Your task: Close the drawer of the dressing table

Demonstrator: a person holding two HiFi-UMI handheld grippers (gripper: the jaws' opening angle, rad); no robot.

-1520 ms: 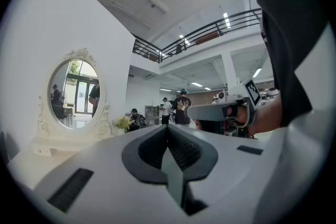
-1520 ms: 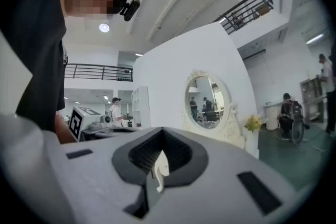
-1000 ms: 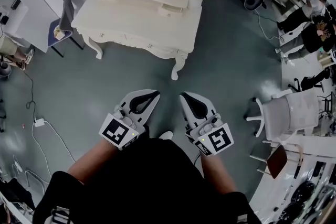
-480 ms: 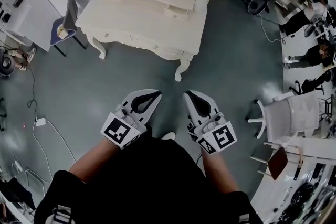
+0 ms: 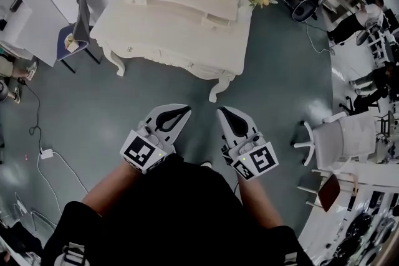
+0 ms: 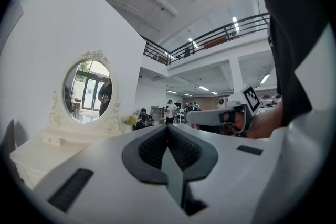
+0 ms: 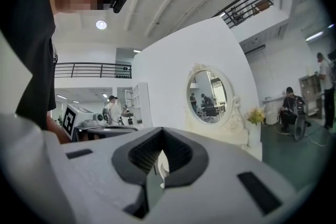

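The left claw [image 5: 181, 113] and right claw [image 5: 222, 114] are pinched closed and empty, side by side and well short of the dressing table [image 5: 156, 25]. That likely suits a push, which needs no grip. The drawer [image 5: 215, 22], seemingly the small one jutting out on the table's upper tier, is not yet reached.

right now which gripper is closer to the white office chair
Right. The right gripper is on the side of the white office chair, floor between them; the left gripper sits beyond it, farther away.

Bright, even overhead light from ceiling lamps [image 7: 101, 24] leaves soft floor [image 5: 262, 71] glare and faint shadows — strong fisheye bending, dark vignetted corners, near gripper bodies blurred.
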